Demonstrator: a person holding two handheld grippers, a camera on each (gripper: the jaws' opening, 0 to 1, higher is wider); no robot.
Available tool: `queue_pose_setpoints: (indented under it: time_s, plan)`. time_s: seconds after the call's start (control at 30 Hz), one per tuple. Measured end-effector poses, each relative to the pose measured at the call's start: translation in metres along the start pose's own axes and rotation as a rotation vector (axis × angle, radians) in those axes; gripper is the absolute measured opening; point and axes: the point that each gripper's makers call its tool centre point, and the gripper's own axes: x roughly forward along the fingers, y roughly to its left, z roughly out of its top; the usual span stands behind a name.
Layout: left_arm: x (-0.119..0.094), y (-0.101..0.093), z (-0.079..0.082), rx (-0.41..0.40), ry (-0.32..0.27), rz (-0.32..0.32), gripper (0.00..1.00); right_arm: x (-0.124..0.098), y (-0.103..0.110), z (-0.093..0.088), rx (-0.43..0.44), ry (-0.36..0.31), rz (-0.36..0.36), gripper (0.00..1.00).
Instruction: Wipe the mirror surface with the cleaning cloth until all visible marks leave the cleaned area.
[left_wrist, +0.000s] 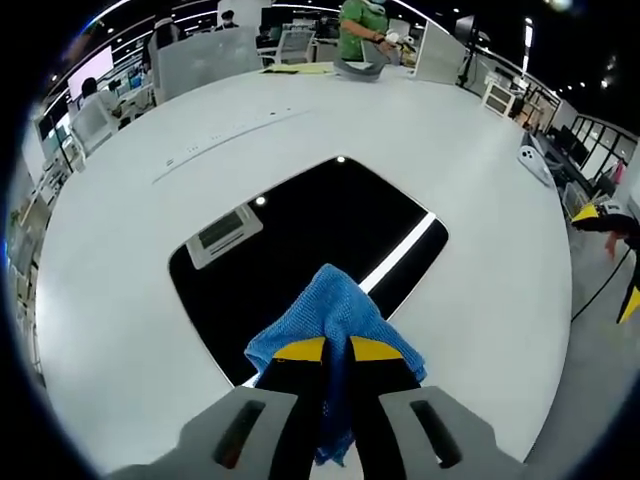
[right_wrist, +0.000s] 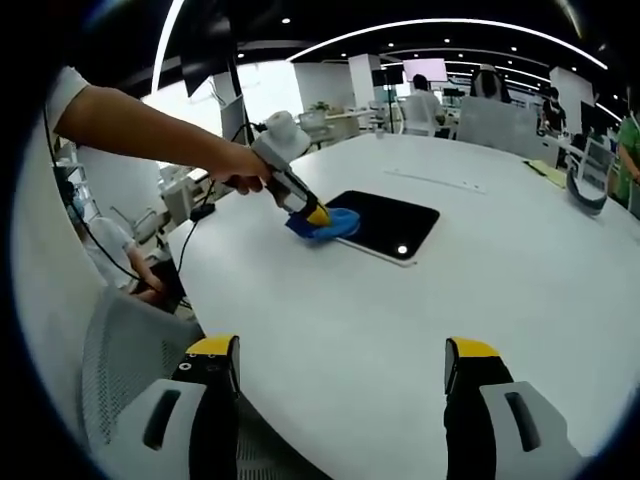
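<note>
The left gripper (left_wrist: 337, 352) has its yellow-tipped jaws clamped on one crumpled blue woven cleaning cloth (left_wrist: 335, 310), which bunches ahead of the tips and trails back between them. In the right gripper view the same cloth (right_wrist: 330, 224) rests on the near corner of the mirror. The right gripper (right_wrist: 340, 365) is spread wide with nothing between its jaws, held well apart from the mirror above the round white table (right_wrist: 400, 320).

Handling, by judgement: the cloth is soft, light and limp; grip it at a gathered fold so a loose pad stays free to wipe. The single flat rectangular dark-surfaced mirror (left_wrist: 300, 250) looks rigid, thin, smooth and breakable, and may slide on the table under pressure; steady it by an edge if needed.

Count: one cloth, one mirror, two grippers. No marks can be made out on the mirror; it shows reflected ceiling lights.
</note>
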Motion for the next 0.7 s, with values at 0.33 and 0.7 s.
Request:
queue_pose_setpoints:
  time_s: [0.33,0.7]
  plan:
    - [0.004,-0.008,0.006,-0.002,-0.012,-0.01,0.06,-0.004,-0.001,-0.003,0.003,0.005,-0.002,0.83]
    - [0.011,-0.018,0.016,-0.002,-0.018,-0.035,0.06,-0.008,-0.007,-0.005,0.012,0.006,-0.014,0.83]
